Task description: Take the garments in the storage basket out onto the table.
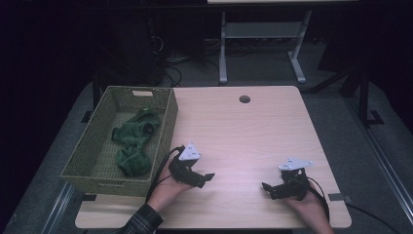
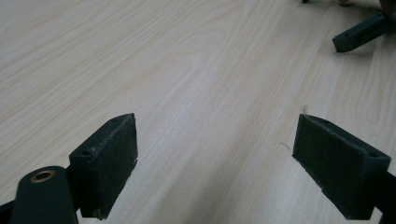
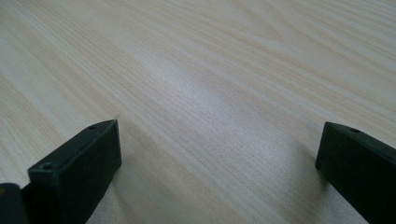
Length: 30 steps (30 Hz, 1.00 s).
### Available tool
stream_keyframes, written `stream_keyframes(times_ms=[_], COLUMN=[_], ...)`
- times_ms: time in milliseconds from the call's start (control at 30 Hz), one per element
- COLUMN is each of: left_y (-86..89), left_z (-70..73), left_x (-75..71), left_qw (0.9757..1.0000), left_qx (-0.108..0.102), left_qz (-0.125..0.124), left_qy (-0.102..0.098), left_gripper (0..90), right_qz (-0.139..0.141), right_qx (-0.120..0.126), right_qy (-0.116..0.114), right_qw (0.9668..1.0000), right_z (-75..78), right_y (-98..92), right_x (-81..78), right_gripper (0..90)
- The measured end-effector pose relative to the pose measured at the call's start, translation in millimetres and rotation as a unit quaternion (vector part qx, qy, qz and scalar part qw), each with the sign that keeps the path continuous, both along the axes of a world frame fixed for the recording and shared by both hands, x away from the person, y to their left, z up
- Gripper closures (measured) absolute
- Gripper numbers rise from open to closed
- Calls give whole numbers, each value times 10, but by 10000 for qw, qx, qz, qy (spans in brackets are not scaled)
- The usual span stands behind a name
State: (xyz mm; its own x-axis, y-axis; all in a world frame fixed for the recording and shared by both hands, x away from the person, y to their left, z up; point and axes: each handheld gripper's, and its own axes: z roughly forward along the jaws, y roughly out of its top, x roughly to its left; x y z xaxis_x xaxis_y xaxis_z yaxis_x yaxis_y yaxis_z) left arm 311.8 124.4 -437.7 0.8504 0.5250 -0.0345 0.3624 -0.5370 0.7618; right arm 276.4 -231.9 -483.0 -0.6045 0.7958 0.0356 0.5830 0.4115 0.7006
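Note:
A green woven basket (image 1: 164, 127) stands on the left part of the light wooden table (image 1: 248, 136). Crumpled green cloth (image 1: 135, 141) lies inside it. My left gripper (image 1: 204, 179) rests low over the table just right of the basket's near corner, jaws open and empty (image 2: 219, 158). My right gripper (image 1: 269, 190) sits near the front right of the table, pointing left, also open with bare wood between its jaws (image 3: 217, 163). One jaw of the right gripper (image 2: 359, 35) shows far off in the left gripper view.
A round cable hole (image 1: 244, 99) sits near the table's far edge. Behind the table stand the grey legs of another desk (image 1: 223, 53), with cables on the dark floor. Bare wood stretches between the two grippers.

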Motion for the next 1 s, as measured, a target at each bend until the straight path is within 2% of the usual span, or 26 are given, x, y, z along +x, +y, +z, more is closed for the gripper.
stream_keyframes(times_ms=[67,500,567,633,700,733,1000], left_y=[2,5,14,7,14,9,4], left_z=[13,140,161,178,202,215,301], left_x=[3,-6,-1,-6,-3,-4,-6], left_qw=[10000,9999,10000,9999,10000,9999,9999], left_qx=[-59,-115,-66,-125,-72,-119,-72], left_qz=[40,59,26,58,28,37,37], left_qy=[1,-42,-45,-16,-43,-19,-65], left_gripper=[135,135,136,136,136,136,137], right_qz=[-1,-5,-11,-17,-16,-16,-16], right_qx=[0,-1,-1,7,6,6,7], right_qy=[1,3,8,28,25,23,23], right_qw=[10000,10000,10000,10000,10000,10000,10000], right_z=[0,0,1,1,1,1,1], right_y=[0,0,1,2,2,2,2], right_x=[0,-1,-2,-4,-4,-3,-3], right_gripper=[0,0,0,0,0,0,0])
